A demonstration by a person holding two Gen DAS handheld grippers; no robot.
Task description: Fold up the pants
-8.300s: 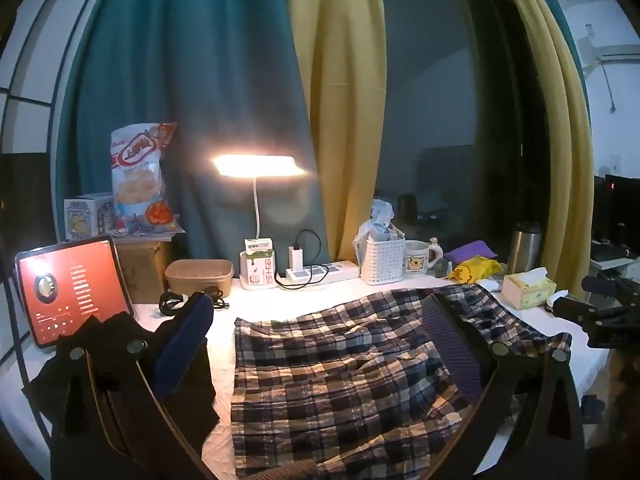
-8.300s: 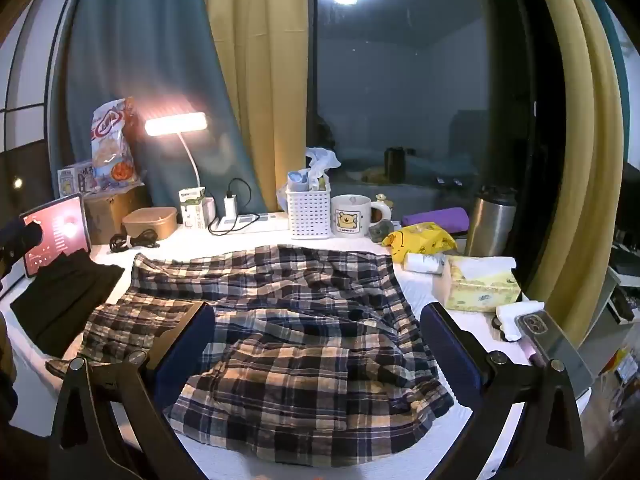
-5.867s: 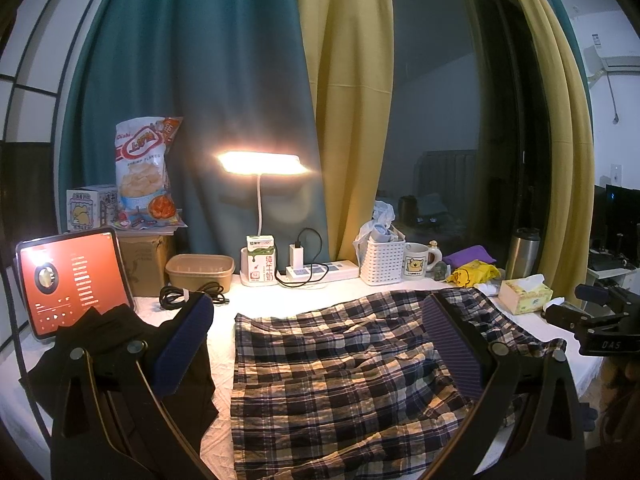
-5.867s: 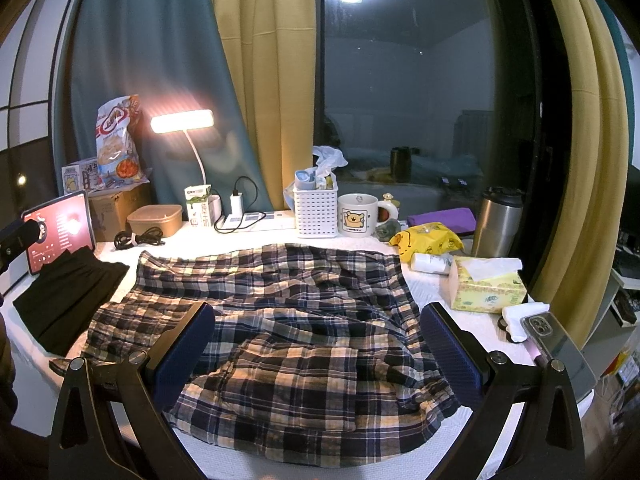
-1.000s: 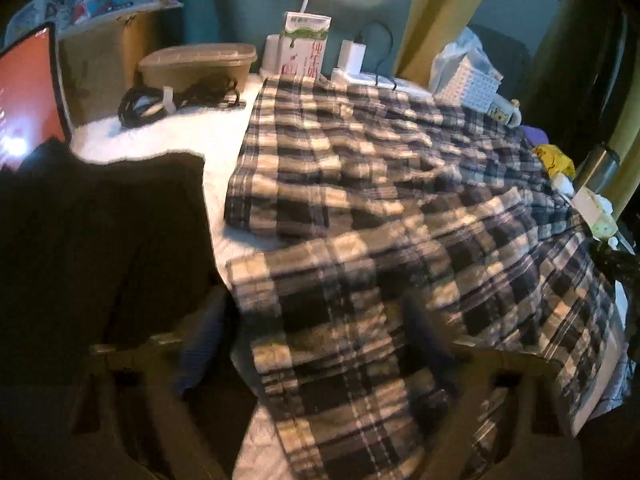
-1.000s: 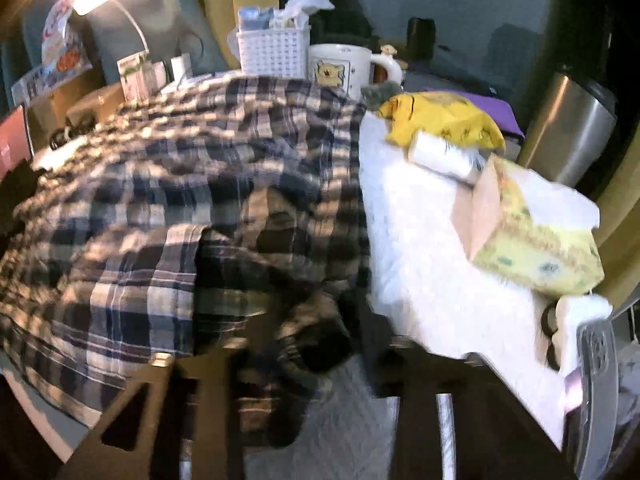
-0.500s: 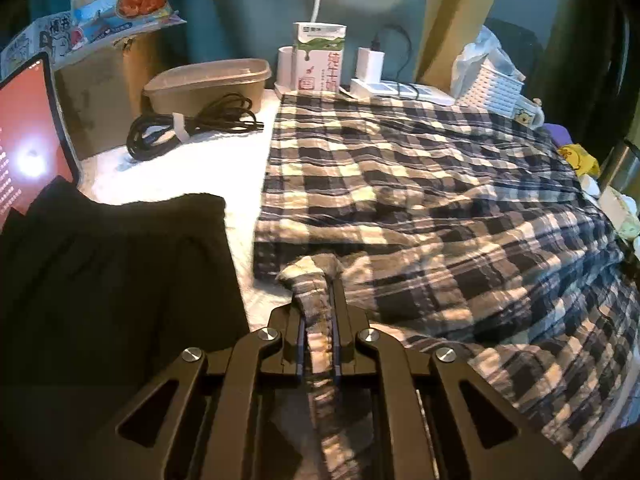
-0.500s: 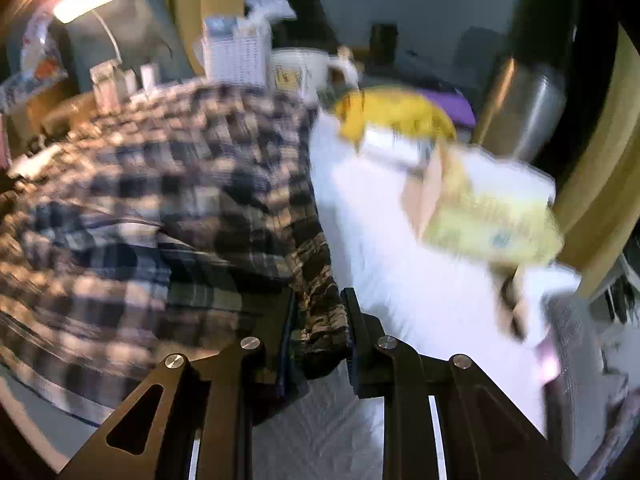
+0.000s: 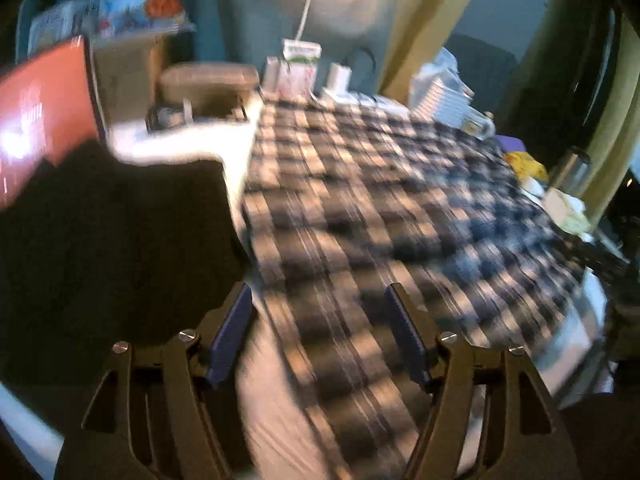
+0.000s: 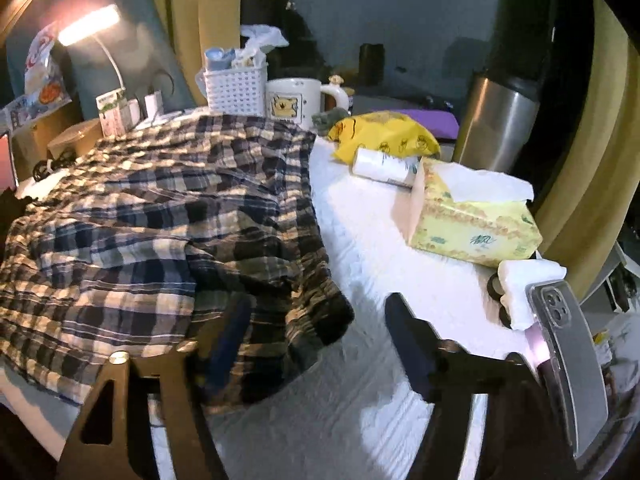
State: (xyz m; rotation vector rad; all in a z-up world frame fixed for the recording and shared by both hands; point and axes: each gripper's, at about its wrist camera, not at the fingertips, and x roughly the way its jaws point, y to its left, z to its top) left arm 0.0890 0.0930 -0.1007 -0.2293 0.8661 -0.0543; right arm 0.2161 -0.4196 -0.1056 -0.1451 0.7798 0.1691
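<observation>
The plaid pants lie spread over the white worktop, filling the centre and left of the right wrist view and the middle of the blurred left wrist view. One folded corner lies bunched at the lower centre of the right wrist view. The left gripper has just been opening; its jaws stand apart above the cloth, pressing nothing. The right gripper has also just been opening, jaws apart, with the bunched corner loose between them. A black garment lies at centre left beside the pants. A tissue box, a mug and a steel flask stand at upper right.
</observation>
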